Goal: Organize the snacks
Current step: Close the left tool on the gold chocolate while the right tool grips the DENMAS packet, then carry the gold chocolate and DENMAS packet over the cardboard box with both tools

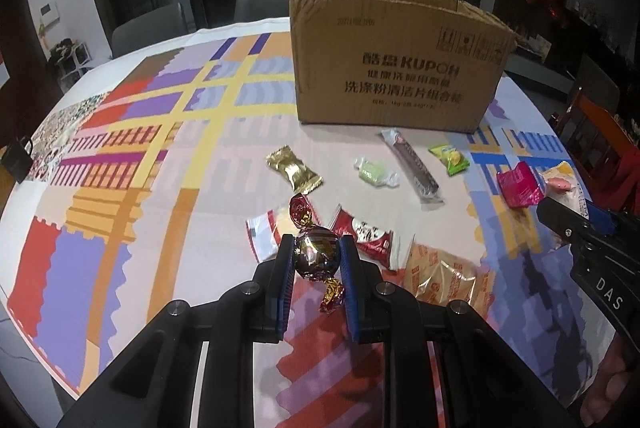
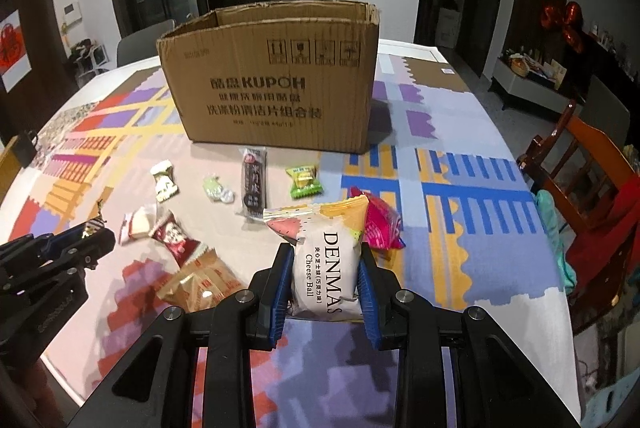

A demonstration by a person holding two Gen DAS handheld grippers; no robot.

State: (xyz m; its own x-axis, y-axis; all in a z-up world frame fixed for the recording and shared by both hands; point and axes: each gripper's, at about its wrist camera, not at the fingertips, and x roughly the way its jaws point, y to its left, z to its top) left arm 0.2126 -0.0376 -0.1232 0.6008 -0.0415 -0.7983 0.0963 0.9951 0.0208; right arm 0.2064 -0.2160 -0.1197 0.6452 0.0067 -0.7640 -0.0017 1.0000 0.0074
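My left gripper (image 1: 316,248) is shut on a round foil-wrapped chocolate candy (image 1: 316,252), red and gold, held just above the table. My right gripper (image 2: 325,262) is shut on a white DENMAS Cheese Ball packet (image 2: 324,260). An open cardboard box (image 1: 396,67) stands at the far side of the table; it also shows in the right wrist view (image 2: 276,83). Loose snacks lie between the box and the grippers: a gold packet (image 1: 294,169), a pale green candy (image 1: 374,173), a long dark bar (image 1: 416,163), a green packet (image 1: 450,157), a pink packet (image 2: 382,224).
The round table carries a colourful patterned cloth (image 1: 140,131). A red packet (image 1: 368,236) and an orange-brown packet (image 1: 444,276) lie close to my left gripper. A wooden chair (image 2: 580,163) stands at the right. A black object (image 1: 16,159) sits at the left table edge.
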